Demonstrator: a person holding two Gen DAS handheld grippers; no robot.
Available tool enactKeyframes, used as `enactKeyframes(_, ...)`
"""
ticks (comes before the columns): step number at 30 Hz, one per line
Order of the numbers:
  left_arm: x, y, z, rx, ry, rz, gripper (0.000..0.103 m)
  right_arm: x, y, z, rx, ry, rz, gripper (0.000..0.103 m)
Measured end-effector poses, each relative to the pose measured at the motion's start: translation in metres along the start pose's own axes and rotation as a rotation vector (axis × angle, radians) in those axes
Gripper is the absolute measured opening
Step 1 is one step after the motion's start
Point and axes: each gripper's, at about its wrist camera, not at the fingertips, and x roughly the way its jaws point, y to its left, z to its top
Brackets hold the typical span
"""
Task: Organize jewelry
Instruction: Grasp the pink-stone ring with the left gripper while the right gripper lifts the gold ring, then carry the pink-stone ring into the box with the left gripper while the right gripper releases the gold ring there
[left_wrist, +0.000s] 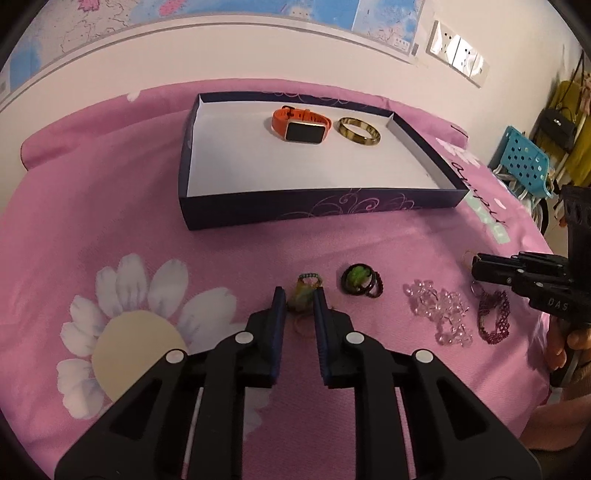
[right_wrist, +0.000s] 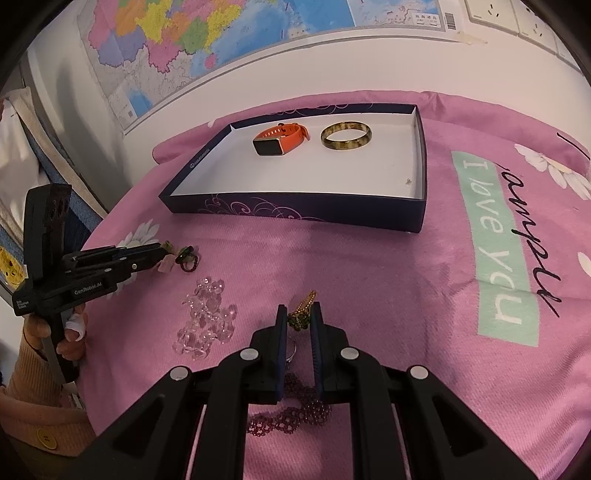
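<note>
— Pink cloth (left_wrist: 110, 206) covers the whole table; what sits between your left fingers?

— From my left wrist, my left gripper (left_wrist: 300, 295) has its blue pads clamped on a small green and yellow ring (left_wrist: 304, 290), which touches the cloth on the near side of the dark blue box (left_wrist: 258, 210). No earlier look is at hand, so I only say the pads press it.

— And beside that ring?

— Just to its right lies a black ring with a green stone (left_wrist: 357, 281), then a clear crystal bracelet (left_wrist: 441, 312), then a maroon beaded bracelet (left_wrist: 493, 314), all on the near side of the box. Inside the box, toward its far wall, an orange smartwatch (left_wrist: 301, 125) lies beside a gold bangle (left_wrist: 359, 132).

— Your other hand?

— My right gripper (left_wrist: 476, 267) enters from the right, near the maroon bracelet, jaws together.

— Now the right wrist.

— My right gripper (right_wrist: 298, 315) is clamped on a gold and green brooch (right_wrist: 302, 314), on the near side of the box (right_wrist: 295, 212). A silver ring (right_wrist: 291, 349) and the maroon beaded bracelet (right_wrist: 291, 417) lie beneath my fingers. The crystal bracelet (right_wrist: 207, 321) lies to the left; beyond it my left gripper (right_wrist: 164, 254) pinches its ring beside the black ring (right_wrist: 188, 258). Smartwatch (right_wrist: 279, 140) and bangle (right_wrist: 345, 136) rest in the box.
</note>
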Motion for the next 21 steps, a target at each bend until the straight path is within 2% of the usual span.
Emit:
enactKeyframes(4,-0.001,-0.003,0.001,0.003,-0.006,0.012,0.013,0.0,0.003,0.002,-0.011,-0.003,0.003,0.011)
enactKeyframes(11,-0.02,-0.006,0.004,-0.007,-0.065,-0.003,0.013,-0.004,0.006,0.011,-0.025,-0.025,0.015,0.011)
enactKeyframes(21,-0.034,-0.026,0.029,0.024,-0.133,-0.037,0.013,-0.009,0.018,0.039,-0.074,-0.078,0.021,0.011)
